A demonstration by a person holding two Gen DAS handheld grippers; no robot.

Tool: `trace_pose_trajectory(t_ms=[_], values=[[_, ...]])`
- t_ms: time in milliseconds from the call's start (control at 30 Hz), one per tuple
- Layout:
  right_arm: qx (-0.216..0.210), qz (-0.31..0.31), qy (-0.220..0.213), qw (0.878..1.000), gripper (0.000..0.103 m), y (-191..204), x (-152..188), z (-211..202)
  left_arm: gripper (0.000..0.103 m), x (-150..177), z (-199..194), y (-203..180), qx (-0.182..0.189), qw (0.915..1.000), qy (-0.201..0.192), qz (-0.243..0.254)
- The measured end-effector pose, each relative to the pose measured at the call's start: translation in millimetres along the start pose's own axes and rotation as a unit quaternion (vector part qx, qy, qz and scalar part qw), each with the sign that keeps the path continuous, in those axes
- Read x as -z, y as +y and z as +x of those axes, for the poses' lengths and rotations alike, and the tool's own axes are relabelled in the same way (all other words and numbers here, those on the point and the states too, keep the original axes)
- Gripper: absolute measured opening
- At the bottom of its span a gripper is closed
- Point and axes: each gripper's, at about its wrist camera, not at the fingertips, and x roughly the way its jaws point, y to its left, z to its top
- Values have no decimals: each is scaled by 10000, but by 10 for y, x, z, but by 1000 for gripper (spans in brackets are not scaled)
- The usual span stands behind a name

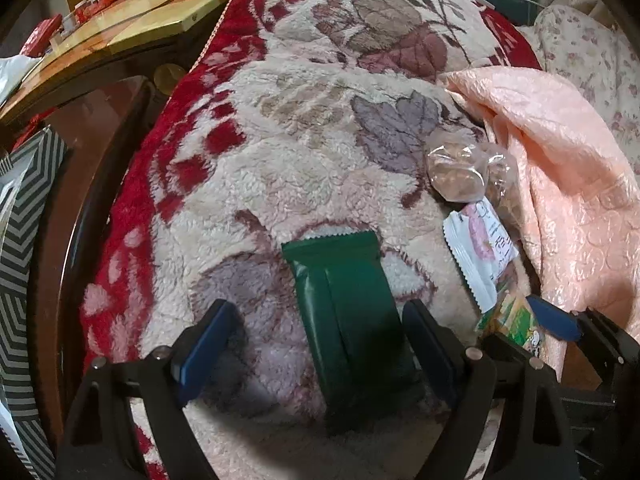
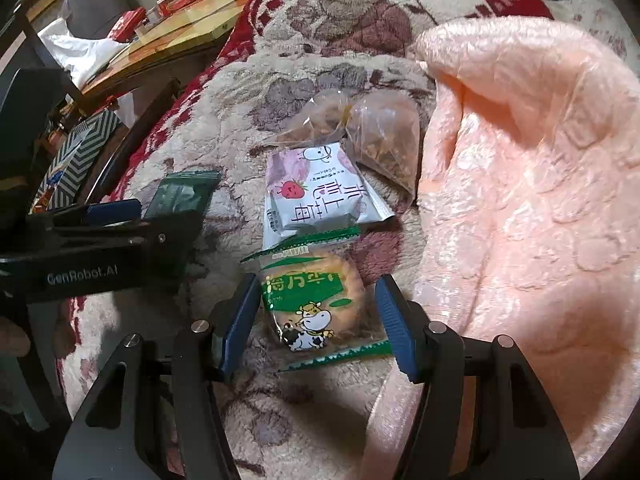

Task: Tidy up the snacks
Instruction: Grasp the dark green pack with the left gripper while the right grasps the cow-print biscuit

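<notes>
while both tongs gape, left gripper (image 1: 320, 344) straddles green packet (image 1: 348, 320) (untouched); pink quilt (image 2: 520, 200) flanks right gripper (image 2: 318, 324).

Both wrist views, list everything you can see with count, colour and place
Green packet: one, dark green, on the blanket between the left tongs.
Cow biscuit packet: one, green and clear, between the right tongs.
Strawberry packet: one, white, just beyond it.
Clear bags: two, brownish contents, farthest back.
Fleece blanket: one, cream and red, underneath.
Pink quilt: one, right side.
Wooden table: one, upper left.
Left tongs: open.
Right tongs: open.
</notes>
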Motion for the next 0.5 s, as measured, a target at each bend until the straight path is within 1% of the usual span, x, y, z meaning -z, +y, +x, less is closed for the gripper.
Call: trace_pose_trajectory(t_ms=[33,67,100,133,167,233,300,333,500], values=[[-19,-9,-44,10000,51,3,11,6,80,12,-3,13,30,10000,-35,22],[37,-62,-82,9999,49,16,25,11,69,25,-5,30,11,10000,-61,51],[92,-157,-117,9998,49,42,42,11,62,36,-7,58,-54,9999,-79,88],[137,-241,-145,9995,48,68,54,0,53,51,-36,108,-35,9998,-146,96],[176,-302,-157,9993,48,89,60,-10,47,62,-62,168,31,9998,-181,54],[184,-375,-177,9990,48,127,64,-41,46,83,-101,305,300,9994,-185,-62],[172,-419,-260,9986,48,183,78,-110,46,124,-172,411,408,9989,-224,-111],[140,-423,-304,9985,48,209,88,-141,46,149,-217,430,394,9988,-271,-81],[52,-516,-483,9975,48,392,152,-262,46,263,-408,502,80,9987,-488,116]])
